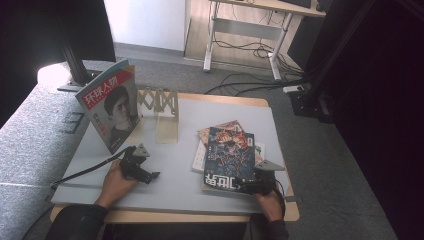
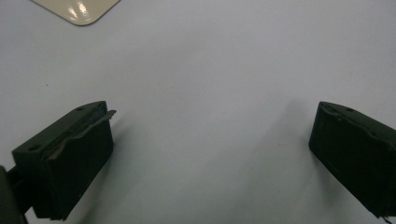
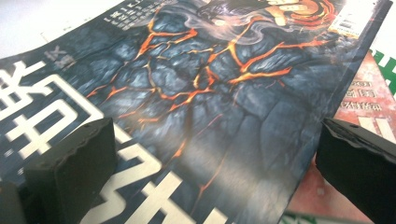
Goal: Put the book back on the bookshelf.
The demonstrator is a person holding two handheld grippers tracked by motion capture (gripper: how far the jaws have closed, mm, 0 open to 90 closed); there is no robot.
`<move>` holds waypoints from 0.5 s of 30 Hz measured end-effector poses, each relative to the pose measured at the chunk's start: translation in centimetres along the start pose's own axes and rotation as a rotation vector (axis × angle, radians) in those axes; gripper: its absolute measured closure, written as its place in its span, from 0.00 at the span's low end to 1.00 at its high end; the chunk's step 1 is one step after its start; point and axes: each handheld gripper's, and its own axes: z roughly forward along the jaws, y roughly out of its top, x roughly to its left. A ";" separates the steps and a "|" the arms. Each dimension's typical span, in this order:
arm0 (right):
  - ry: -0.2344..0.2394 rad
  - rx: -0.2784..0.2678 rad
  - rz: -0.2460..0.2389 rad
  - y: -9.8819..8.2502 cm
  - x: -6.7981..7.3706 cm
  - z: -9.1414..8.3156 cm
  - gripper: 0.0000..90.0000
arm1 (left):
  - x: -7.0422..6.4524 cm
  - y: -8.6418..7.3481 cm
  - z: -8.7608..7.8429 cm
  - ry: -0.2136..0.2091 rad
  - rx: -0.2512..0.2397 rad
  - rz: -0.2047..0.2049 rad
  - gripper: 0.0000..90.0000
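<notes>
A dark blue magazine (image 1: 230, 155) with orange lava cracks (image 3: 210, 79) tops a small stack at the right of the grey mat (image 1: 175, 165). My right gripper (image 1: 248, 188) hovers at its near edge. In the right gripper view this gripper (image 3: 215, 130) is open, its jaws wide apart over the cover. A red magazine (image 3: 364, 102) pokes out beneath. My left gripper (image 1: 150, 176) rests low on the mat's left side. It is open (image 2: 212, 116) over bare mat, holding nothing. A magazine with a portrait cover (image 1: 111, 106) stands upright at the far left.
A pale wooden accordion rack (image 1: 162, 107) stands at the mat's back, beside the upright magazine; a corner of its base (image 2: 77, 9) is in the left gripper view. Bare mat lies between the grippers. Cables and desk legs are on the floor behind the table.
</notes>
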 end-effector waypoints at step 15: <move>0.015 0.017 0.004 -1.4 1.4 -1.6 0.00 | 0.0 0.0 0.0 0.000 0.000 0.000 0.00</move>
